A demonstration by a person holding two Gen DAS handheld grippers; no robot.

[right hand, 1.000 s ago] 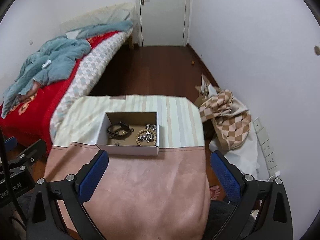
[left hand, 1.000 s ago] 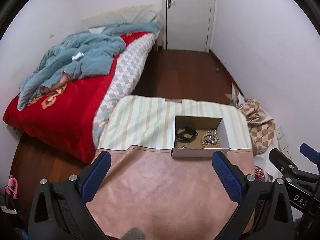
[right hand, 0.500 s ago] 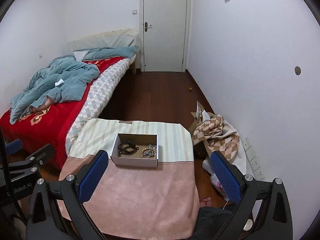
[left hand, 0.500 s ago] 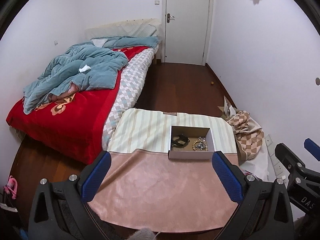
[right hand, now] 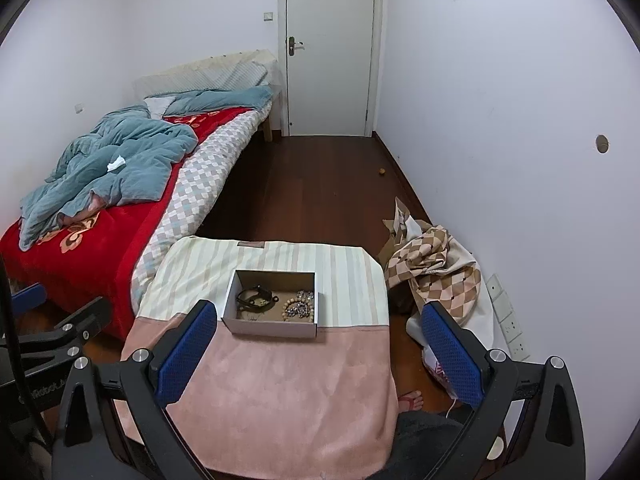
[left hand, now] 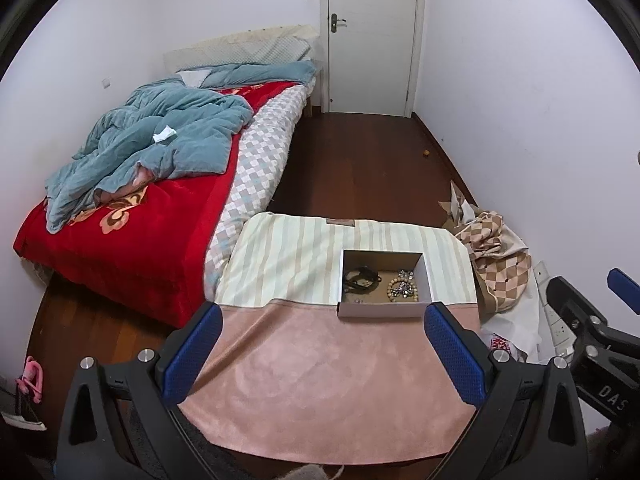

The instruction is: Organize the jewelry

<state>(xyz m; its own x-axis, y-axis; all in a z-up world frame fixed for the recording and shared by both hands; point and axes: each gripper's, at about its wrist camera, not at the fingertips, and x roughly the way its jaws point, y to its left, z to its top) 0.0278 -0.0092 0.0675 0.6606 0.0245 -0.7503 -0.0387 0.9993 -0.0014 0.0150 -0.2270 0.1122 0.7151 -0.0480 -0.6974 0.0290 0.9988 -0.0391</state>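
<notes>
The small cardboard box (right hand: 272,308) stands on the table (right hand: 280,392), just where the pink cloth (right hand: 288,400) meets the striped cloth (right hand: 348,280), and all the jewelry I can see is inside it. In the left part of the box lies a dark cord or strap piece (right hand: 254,296), on the right a wooden bead bracelet (right hand: 294,308) with a silvery chain item (right hand: 304,300) touching or lying partly over it, and near the front wall there is something small and metallic that I cannot identify. The left gripper (left hand: 320,354) is held wide open and empty above the pink cloth, short of the box; the right gripper (right hand: 316,354) is also wide open with nothing between its jaws, and the box sits ahead of it, closer to its left finger. Both are well apart from the jewelry. I judge that the task is at the very beginning or at the very end: the pieces are gathered in one box but not separated, and nothing lies outside on the cloths. If sorting is meant, it all remains to be done
</notes>
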